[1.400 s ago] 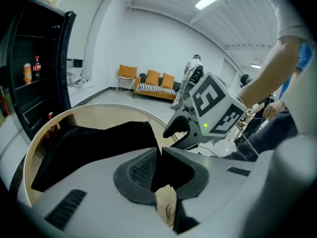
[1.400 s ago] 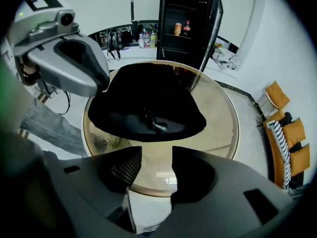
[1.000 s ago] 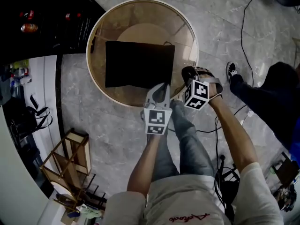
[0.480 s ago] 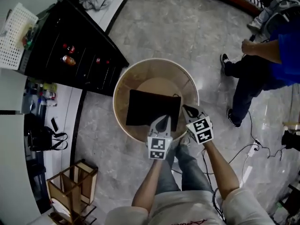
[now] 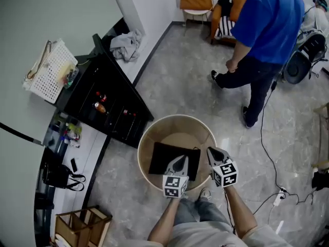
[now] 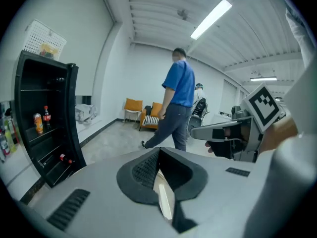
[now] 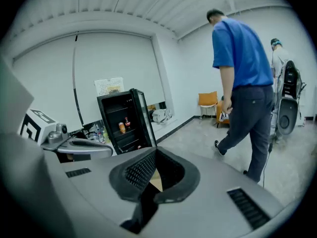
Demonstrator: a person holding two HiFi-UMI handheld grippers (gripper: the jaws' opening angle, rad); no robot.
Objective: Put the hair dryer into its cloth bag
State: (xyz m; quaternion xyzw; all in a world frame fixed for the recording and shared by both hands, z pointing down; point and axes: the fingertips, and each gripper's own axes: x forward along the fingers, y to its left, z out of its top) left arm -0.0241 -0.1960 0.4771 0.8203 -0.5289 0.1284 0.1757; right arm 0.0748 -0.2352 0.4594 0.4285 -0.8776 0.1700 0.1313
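Observation:
A black cloth bag [image 5: 168,159] lies flat on the round wooden table [image 5: 177,120], seen from high above in the head view. No hair dryer shows in any frame. My left gripper [image 5: 181,159] hangs over the bag's near edge, jaws pressed together with nothing between them. Just to its right, over the table's near right rim, my right gripper [image 5: 210,151] is likewise shut and empty. Both point out level into the room: the left gripper [image 6: 157,153] sees the right one [image 6: 198,132] beside it, and the right gripper [image 7: 154,153] sees the left one [image 7: 96,149].
A black glass-door cabinet with drink cans [image 5: 110,108] stands left of the table, with a white basket [image 5: 49,70] beyond it. A person in a blue shirt [image 5: 264,22] walks at the back right. Cables [image 5: 263,138] run across the floor on the right. A wooden rack [image 5: 82,226] stands near left.
Both grippers have risen well above the table and bag, staying shut. The head view has lifted and now takes in the room. The person in blue has walked farther off.

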